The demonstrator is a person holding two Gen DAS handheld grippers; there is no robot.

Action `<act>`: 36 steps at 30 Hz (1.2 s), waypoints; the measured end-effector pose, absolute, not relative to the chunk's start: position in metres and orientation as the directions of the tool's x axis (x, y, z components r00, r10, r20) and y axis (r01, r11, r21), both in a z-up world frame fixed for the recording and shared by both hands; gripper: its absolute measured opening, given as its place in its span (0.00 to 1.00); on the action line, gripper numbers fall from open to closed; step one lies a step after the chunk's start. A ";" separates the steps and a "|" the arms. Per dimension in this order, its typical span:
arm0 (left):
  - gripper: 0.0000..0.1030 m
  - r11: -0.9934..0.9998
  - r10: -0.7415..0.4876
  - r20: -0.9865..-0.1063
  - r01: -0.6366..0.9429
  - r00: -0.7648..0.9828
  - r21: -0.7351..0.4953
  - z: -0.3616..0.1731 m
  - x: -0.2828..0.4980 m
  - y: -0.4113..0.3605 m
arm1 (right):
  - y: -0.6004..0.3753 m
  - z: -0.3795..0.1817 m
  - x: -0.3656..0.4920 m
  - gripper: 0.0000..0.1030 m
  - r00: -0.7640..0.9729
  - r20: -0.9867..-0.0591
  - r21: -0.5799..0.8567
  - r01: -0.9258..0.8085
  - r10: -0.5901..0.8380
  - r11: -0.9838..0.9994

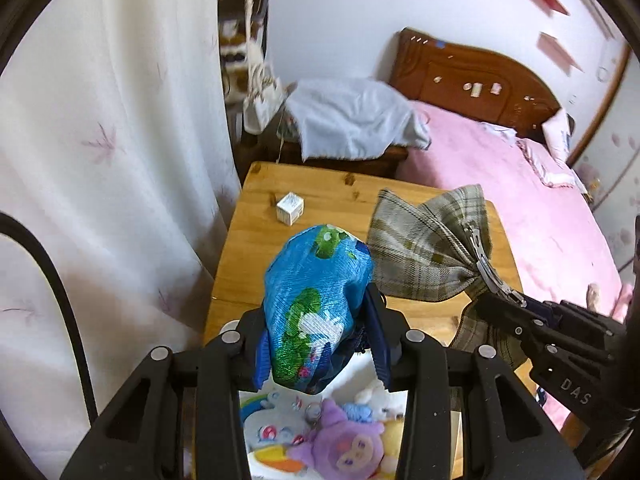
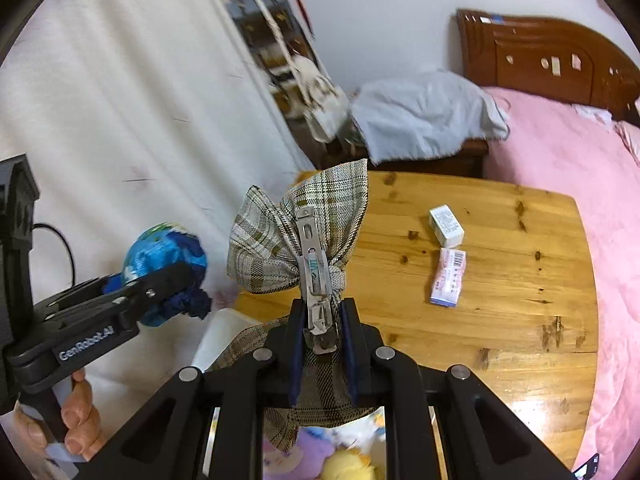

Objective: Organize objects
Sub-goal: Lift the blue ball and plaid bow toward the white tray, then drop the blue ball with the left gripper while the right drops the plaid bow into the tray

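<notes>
My left gripper (image 1: 320, 344) is shut on a blue cloth item with green and white print (image 1: 316, 300) and holds it in the air above a white bin of plush toys (image 1: 320, 436). It also shows in the right wrist view (image 2: 164, 256). My right gripper (image 2: 320, 340) is shut on the metal clip of a plaid bow hair clip (image 2: 300, 236), held above the table's near edge. The bow also shows in the left wrist view (image 1: 424, 252), just right of the blue item.
The wooden table (image 2: 500, 300) holds a small white box (image 2: 446, 226) and a pink-white packet (image 2: 450, 278). A pink bed (image 2: 580, 168) lies to the right. A white curtain (image 1: 112, 160) hangs at the left, with a cloth-covered nightstand (image 1: 352, 120) behind.
</notes>
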State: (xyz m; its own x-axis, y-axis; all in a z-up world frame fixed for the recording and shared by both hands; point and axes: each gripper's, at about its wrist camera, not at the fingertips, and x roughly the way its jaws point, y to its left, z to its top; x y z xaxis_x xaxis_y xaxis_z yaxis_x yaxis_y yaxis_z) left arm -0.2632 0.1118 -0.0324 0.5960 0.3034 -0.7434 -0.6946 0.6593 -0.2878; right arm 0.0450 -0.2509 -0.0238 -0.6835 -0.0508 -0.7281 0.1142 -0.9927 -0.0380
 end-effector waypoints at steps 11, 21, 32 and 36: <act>0.42 0.698 0.326 -0.729 -0.674 0.602 -0.244 -0.043 -0.310 0.070 | -0.267 -0.036 0.109 0.17 -0.698 -0.703 0.010 0.181 -0.135 -0.983; 0.42 0.733 0.260 -0.759 -0.633 0.597 -0.247 -0.057 -0.317 0.058 | -0.274 -0.047 0.126 0.17 -0.699 -0.706 -0.015 0.180 -0.117 -0.984; 0.43 0.805 0.205 -0.778 -0.554 0.594 -0.211 -0.069 -0.313 0.051 | -0.278 -0.062 0.120 0.17 -0.671 -0.734 -0.025 0.178 -0.103 -0.984; 0.43 0.822 0.192 -0.788 -0.534 0.585 -0.197 -0.075 -0.310 0.050 | -0.281 -0.074 0.115 0.18 -0.642 -0.761 -0.036 0.181 -0.090 -0.983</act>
State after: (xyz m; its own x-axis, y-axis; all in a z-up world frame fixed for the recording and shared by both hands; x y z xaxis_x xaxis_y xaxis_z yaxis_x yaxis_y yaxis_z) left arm -0.3101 0.0504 -0.0748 0.5853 0.1917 -0.7878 -0.5339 0.8224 -0.1966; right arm 0.1145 -0.2808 -0.0744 -0.6422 -0.0900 -0.7613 0.1807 -0.9829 -0.0362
